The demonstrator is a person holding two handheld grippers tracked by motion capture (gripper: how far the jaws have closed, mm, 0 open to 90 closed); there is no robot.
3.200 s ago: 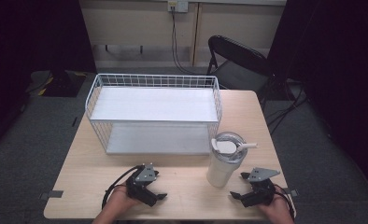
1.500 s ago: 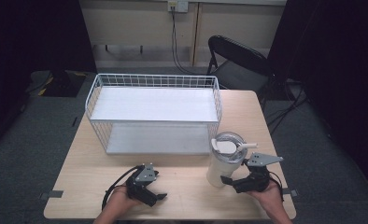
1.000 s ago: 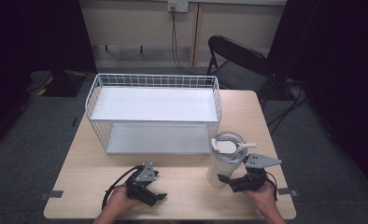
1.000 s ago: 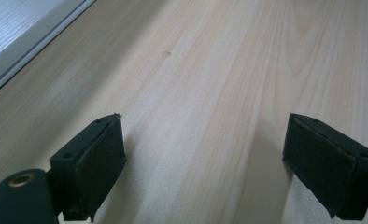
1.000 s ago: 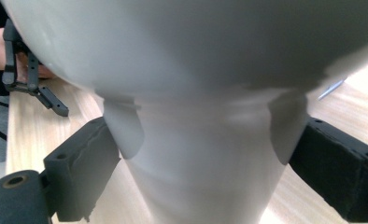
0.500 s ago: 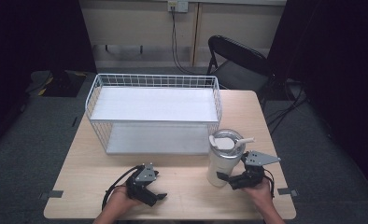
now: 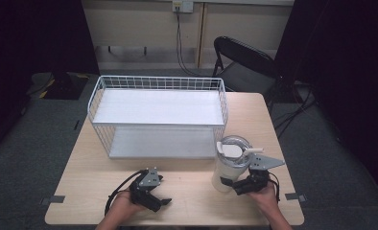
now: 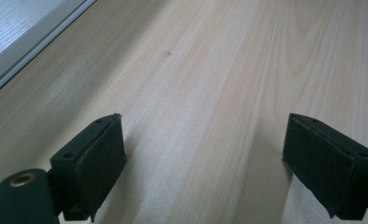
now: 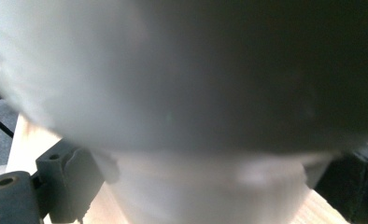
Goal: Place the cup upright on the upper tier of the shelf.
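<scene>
Forward since earlier, the right gripper [image 7: 231, 185] now clasps the tall white lidded tumbler [image 7: 230, 165] near its base. Left gripper [image 7: 159, 203] rests wide open on the pale wooden table [image 7: 192, 191].

The worktop [image 7: 187, 191] was pale wood with a matt finish, and the left gripper view showed long straight grain lines and a small dark speck on it. The basket [image 7: 158, 84] was thin white-coated wire in a grid, with flat white shelf panels that looked smooth and faintly grained. The tumbler [image 7: 228, 167] had a smooth, off-white body with a soft sheen, blurred at close range in the right gripper view, and a clear glossy plastic lid [image 7: 235, 147]. The left gripper [image 8: 205, 163] carried black matt pads of slightly rough, rubbery look. The chair [image 7: 247, 62] looked like dark, matt-painted metal. The floor [image 7: 29, 139] was grey, rough carpet.
</scene>
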